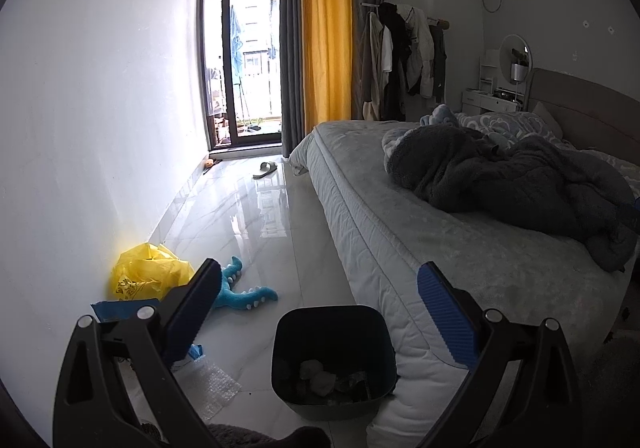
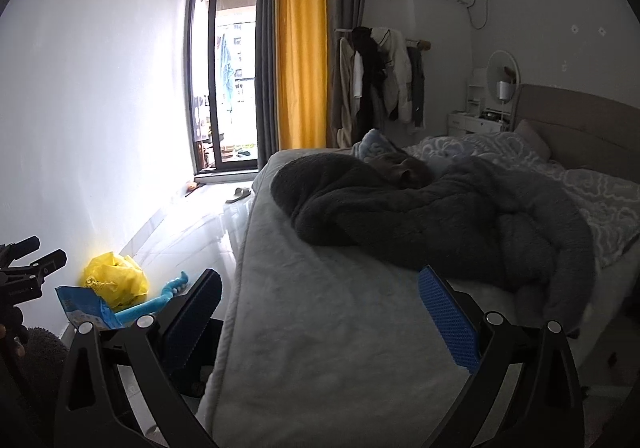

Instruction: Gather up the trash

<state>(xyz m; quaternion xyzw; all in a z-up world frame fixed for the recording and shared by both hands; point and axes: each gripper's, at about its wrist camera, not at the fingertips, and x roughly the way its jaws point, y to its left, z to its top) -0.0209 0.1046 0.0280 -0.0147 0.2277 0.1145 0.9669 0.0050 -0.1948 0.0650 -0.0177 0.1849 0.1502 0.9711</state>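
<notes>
In the left wrist view my left gripper is open and holds nothing. Just below it, a dark bin with crumpled paper inside stands on the floor against the bed. A yellow plastic bag, a blue packet and a piece of bubble wrap lie on the floor by the left wall. My right gripper is open and empty over the bed's near corner. The right wrist view shows the yellow bag, the blue packet and my left gripper at the left edge.
A blue plush toy lies beside the yellow bag. The bed with a dark blanket fills the right side. A slipper lies on the glossy tiled floor near the balcony door.
</notes>
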